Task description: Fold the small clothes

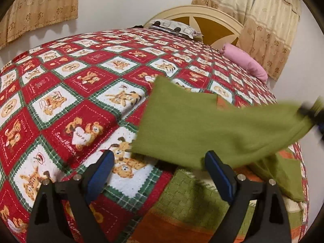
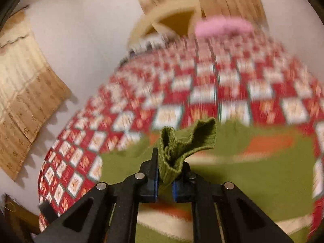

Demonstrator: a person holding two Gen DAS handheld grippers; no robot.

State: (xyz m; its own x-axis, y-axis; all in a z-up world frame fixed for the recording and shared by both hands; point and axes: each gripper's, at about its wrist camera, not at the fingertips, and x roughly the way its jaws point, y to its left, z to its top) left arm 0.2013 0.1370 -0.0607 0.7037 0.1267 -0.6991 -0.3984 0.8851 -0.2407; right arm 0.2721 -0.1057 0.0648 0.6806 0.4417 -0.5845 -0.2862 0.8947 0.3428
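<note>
A green knitted garment [image 1: 204, 125] with orange and cream bands lies on the bed, one part lifted and stretched to the right. My right gripper [image 2: 164, 179] is shut on its ribbed green edge [image 2: 178, 149]; it shows dark and blurred at the right edge of the left wrist view [image 1: 314, 115]. My left gripper [image 1: 160, 168] is open and empty, low over the quilt, its right finger [image 1: 218, 174] next to the lifted cloth's lower edge. The rest of the garment [image 1: 192, 202] lies flat below.
A red, white and green teddy-bear quilt [image 1: 81, 93] covers the bed. A patterned pillow [image 1: 174, 27] and a pink bolster [image 1: 245, 62] lie by the cream headboard [image 1: 212, 26]. Beige curtains [image 1: 269, 26] hang on the walls. The right wrist view is motion-blurred.
</note>
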